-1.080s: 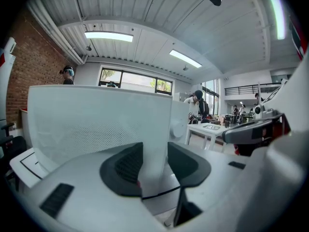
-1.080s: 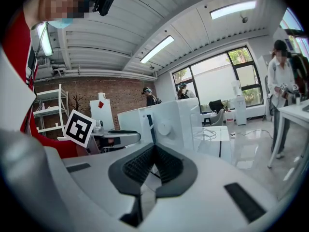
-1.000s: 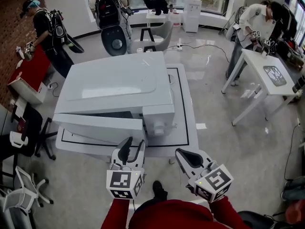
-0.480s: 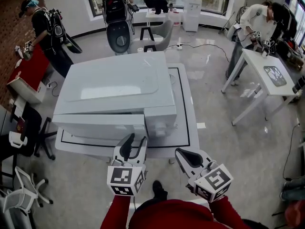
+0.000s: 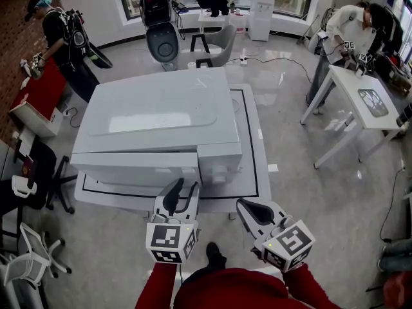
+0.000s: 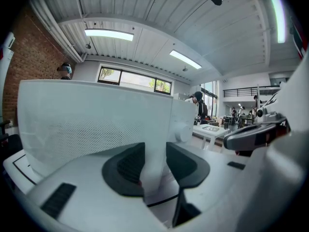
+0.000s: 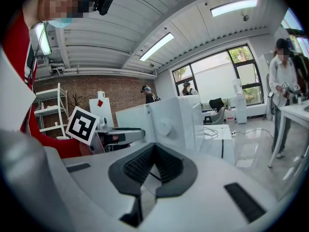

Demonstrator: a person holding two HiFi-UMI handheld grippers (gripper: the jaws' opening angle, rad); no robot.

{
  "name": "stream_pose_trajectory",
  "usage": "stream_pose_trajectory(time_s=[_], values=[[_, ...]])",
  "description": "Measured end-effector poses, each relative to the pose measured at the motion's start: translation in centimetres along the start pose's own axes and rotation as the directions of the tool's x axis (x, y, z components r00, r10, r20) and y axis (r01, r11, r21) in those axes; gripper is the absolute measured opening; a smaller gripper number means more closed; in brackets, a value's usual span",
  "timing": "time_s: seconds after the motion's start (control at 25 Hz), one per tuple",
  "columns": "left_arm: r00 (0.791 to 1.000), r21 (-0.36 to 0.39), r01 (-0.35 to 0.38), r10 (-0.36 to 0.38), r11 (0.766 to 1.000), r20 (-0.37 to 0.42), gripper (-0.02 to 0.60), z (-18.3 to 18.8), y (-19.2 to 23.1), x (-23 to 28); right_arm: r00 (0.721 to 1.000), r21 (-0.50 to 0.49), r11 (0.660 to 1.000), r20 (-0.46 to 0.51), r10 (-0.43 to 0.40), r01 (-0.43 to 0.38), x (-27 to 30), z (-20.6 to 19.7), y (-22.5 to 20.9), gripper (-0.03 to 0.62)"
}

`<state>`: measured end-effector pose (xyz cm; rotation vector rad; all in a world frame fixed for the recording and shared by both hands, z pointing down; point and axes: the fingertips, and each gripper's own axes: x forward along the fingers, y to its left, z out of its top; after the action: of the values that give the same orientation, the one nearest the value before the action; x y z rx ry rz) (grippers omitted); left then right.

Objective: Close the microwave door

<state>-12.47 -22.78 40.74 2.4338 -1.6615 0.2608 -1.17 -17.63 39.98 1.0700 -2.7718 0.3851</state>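
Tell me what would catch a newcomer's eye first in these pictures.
A big white microwave fills the middle of the head view, on a low white table with a black border line, its door all but shut. Right before it are two grippers with marker cubes: the left gripper at the door, jaws apart though they have just been closing a little, nothing gripped between them; the right gripper beside it, shut and empty.

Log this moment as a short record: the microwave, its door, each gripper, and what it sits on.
microwave: white, on white table
door: looks shut or nearly, about flush with control panel
left gripper: at door's right edge, jaws apart, just been closing; door edge shows in the gap
right gripper: jaws together, empty, clear of microwave
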Motion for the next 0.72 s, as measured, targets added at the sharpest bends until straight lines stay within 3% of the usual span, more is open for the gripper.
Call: stream_pose_trajectory(time_s=[0.08, 0.2, 0.72], values=[[1.000, -0.009, -0.024, 0.024, 1.000, 0.000, 0.120, 0.0, 0.6, -0.1, 1.000, 0.006, 1.000, -0.003, 0.000, 0.000, 0.1, 0.1, 0.1, 0.012], [0.997, -0.007, -0.077, 0.077, 0.997, -0.001, 0.023, 0.1, 1.6, -0.2, 1.000, 0.019, 1.000, -0.009, -0.002, 0.002, 0.2, 0.1, 0.3, 0.012], [0.995, 0.013, -0.100, 0.100, 0.995, 0.002, 0.020, 0.2, 1.6, -0.2, 1.000, -0.016, 1.000, 0.000, 0.003, -0.003, 0.6, 0.3, 0.1, 0.012]])
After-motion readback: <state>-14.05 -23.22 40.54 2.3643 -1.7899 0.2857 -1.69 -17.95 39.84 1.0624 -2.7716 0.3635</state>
